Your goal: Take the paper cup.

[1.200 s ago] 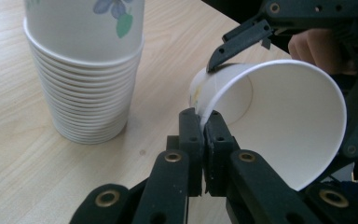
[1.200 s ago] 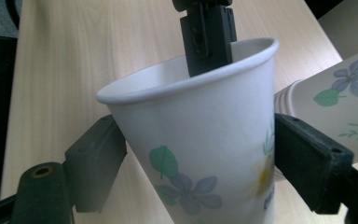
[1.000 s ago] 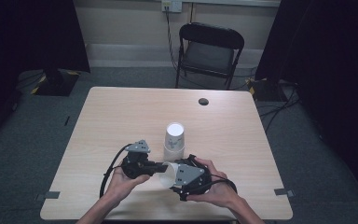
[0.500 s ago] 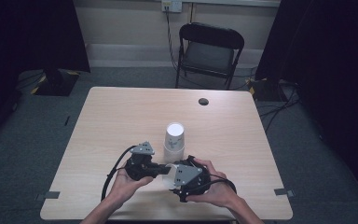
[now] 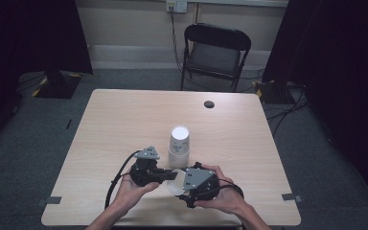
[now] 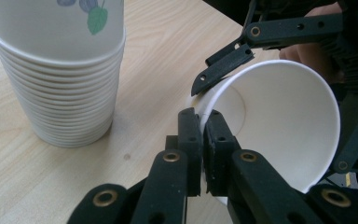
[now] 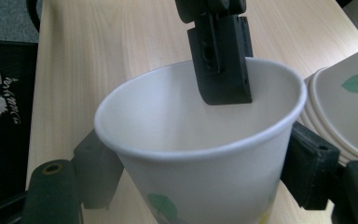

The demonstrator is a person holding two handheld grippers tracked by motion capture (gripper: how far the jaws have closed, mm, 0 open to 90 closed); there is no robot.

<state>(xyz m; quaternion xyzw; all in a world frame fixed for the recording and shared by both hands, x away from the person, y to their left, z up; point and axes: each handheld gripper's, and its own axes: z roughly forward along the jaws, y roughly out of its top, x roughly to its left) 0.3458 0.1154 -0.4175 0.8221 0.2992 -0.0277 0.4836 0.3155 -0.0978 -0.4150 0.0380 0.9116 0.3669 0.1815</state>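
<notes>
While both hands meet near the front edge of the table (image 5: 124, 120), a single paper cup (image 5: 174, 180) is held between the two tools. The left hand-held gripper (image 6: 201, 140) has its jaws pressed together on the cup's rim, one jaw inside and one outside the wall, as the left gripper view shows. The right hand-held gripper (image 7: 200, 172) clasps the same cup around its body, a jaw pad touching each side just below the rim in the right gripper view. The cup is white inside with a green leaf print on its outer wall, and in the high view it lies tilted, its mouth turned toward the left gripper. Just beyond the grippers, near the middle of the table, stands a stack of paper cups (image 5: 178, 142), upside down, with the same leaf and berry pattern; it sits close to the held cup but apart from it. A small dark round object (image 5: 209, 104) lies toward the far edge of the table. Beyond the table stands a black folding chair (image 5: 215, 51) against the wall.
</notes>
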